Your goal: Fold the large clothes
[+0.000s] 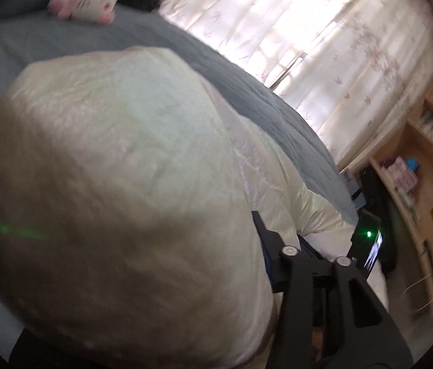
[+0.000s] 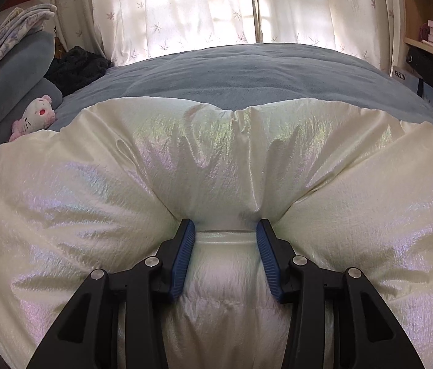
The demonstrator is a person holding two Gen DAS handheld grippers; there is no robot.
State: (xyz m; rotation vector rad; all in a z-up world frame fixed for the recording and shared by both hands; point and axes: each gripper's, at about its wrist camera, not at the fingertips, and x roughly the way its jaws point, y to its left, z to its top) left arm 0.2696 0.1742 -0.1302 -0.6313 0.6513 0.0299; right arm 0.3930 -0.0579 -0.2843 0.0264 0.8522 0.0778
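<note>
A large, puffy, cream-white shiny jacket [image 2: 216,160] lies on a grey-blue bed [image 2: 247,70]. My right gripper [image 2: 225,230] has its blue-padded fingers [image 2: 182,255] pressed into the jacket, a thick fold squeezed between them. In the left wrist view the jacket [image 1: 118,166] bulges up close and fills most of the frame, blurred. It hides one finger of my left gripper [image 1: 265,246]; only the other black finger [image 1: 261,224] shows, lying against the fabric. The other gripper's body with a green light [image 1: 368,240] shows at the jacket's far side.
A pink-and-white plush toy [image 2: 36,117] and grey pillows [image 2: 10,70] lie at the bed's left. Dark clothing [image 2: 75,64] sits behind them. Bright curtains [image 2: 216,6] hang beyond the bed. Wooden shelves [image 1: 416,169] with boxes stand at the right.
</note>
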